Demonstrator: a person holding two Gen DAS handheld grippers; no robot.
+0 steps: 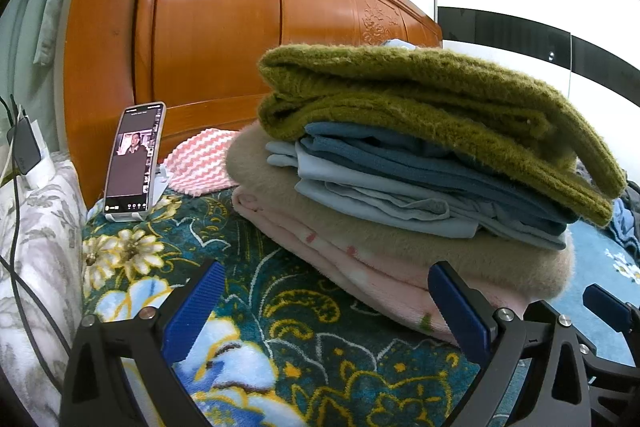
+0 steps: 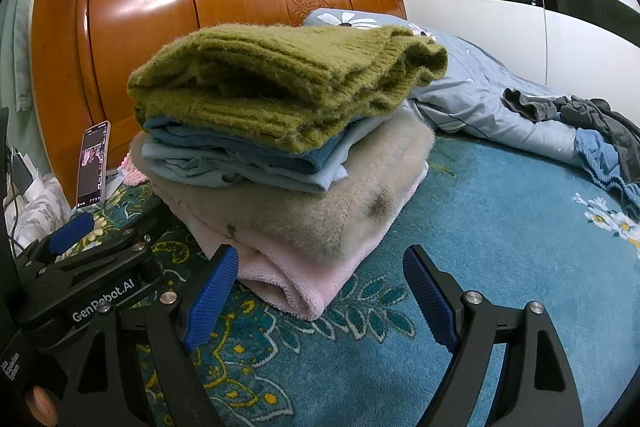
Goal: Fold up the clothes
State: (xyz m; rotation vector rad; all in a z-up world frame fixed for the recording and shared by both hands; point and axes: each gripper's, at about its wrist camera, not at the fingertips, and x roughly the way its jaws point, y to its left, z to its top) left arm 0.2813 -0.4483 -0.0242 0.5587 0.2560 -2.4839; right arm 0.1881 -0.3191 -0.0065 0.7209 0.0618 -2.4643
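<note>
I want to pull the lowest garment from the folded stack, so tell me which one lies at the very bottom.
The pale pink fleece garment: it lies directly on the blanket, beneath the beige fuzzy sweater, the blue pieces and the olive knit sweater.

A bed (image 2: pixel 500 227) under a teal floral blanket (image 1: pixel 280 307) is carrying everything. A stack of folded clothes (image 2: pixel 288 155) is sitting on the blanket, pink layer lowest. A phone (image 1: pixel 134 159) is leaning in its stand near the wooden headboard (image 1: pixel 208 47), a pink-and-white cloth (image 1: pixel 200 163) lying just beside it. Unfolded dark and blue garments (image 2: pixel 592 131) are lying well apart, beside a pale blue quilt (image 2: pixel 480 95).
</note>
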